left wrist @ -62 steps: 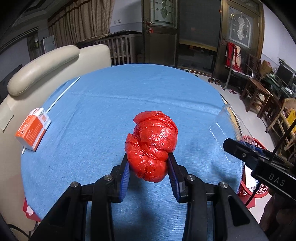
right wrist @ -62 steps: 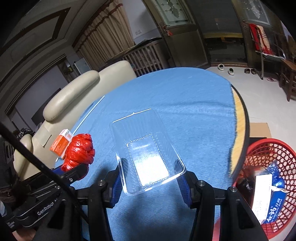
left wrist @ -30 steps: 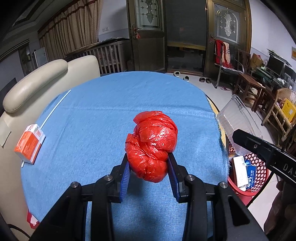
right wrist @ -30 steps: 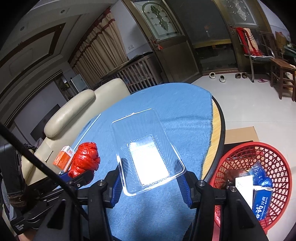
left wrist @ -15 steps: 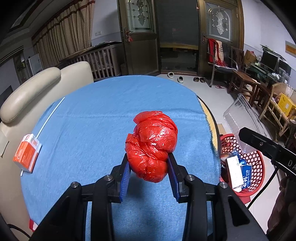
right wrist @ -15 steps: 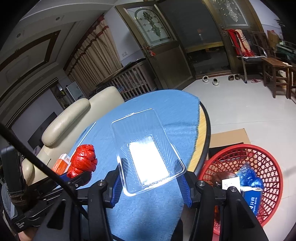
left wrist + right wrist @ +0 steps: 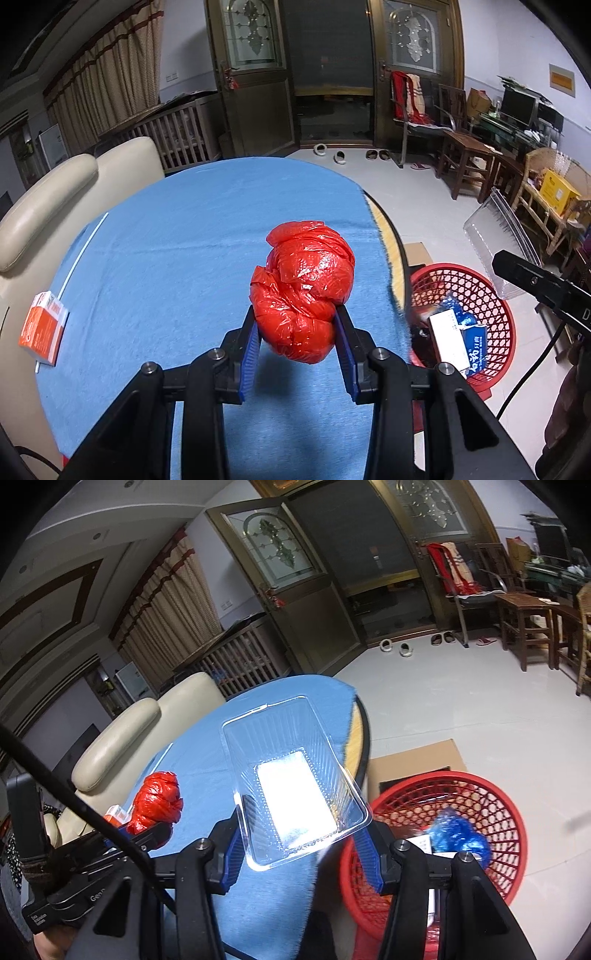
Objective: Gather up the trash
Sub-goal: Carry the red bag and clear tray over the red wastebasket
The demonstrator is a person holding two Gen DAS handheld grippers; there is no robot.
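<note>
Your right tongs (image 7: 301, 843), clamped on the clear tray (image 7: 291, 782), sit nearer the red basket (image 7: 476, 812), seemingly just short of its rim, while your left tongs (image 7: 297, 341) grip the red bag (image 7: 304, 291) over the desk (image 7: 166, 258) beside it.

Left gripper (image 7: 298, 341) holds a balled bag (image 7: 303, 295) above the table (image 7: 177, 240), near its right edge. Small box (image 7: 43, 334) lies on the table far left, by the sofa (image 7: 55, 199). Basket (image 7: 480, 295) on the floor right of the table, cartons in it. Right gripper (image 7: 301, 853) holds a tray (image 7: 291, 782) over the table edge, basket just right of it, cardboard (image 7: 417, 760) behind the basket.
</note>
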